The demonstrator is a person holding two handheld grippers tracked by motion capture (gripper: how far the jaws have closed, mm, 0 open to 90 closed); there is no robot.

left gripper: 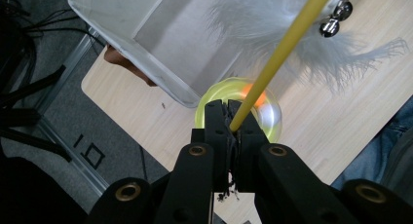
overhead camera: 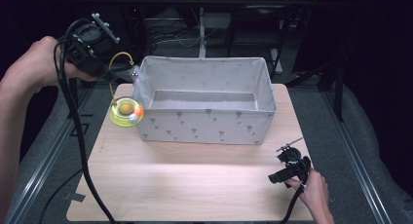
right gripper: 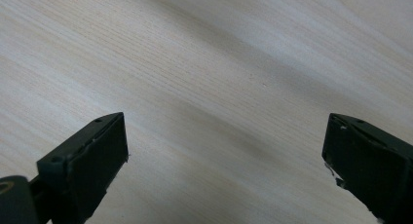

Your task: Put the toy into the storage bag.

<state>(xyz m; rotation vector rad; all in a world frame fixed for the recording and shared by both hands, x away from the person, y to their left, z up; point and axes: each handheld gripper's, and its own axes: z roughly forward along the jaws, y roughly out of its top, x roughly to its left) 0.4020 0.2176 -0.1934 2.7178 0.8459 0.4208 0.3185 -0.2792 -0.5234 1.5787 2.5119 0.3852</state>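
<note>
The left gripper (overhead camera: 130, 73), at the upper left of the frame, clenched its jaws on the yellow wand (left gripper: 280, 63) of a cat toy, probably to carry it into the fabric bin (overhead camera: 207, 121); its round base (overhead camera: 126, 112) dangled below the jaws, just beside the bin's left wall; the right gripper (right gripper: 224, 170) hovered released over the worktop (overhead camera: 195, 180) at lower right.

The high view looks forward and down over the whole worktop (overhead camera: 195, 180). The left gripper view looks steeply down, sharing the fabric bin (overhead camera: 204, 107). The right gripper view skims the bare wood closely.
</note>
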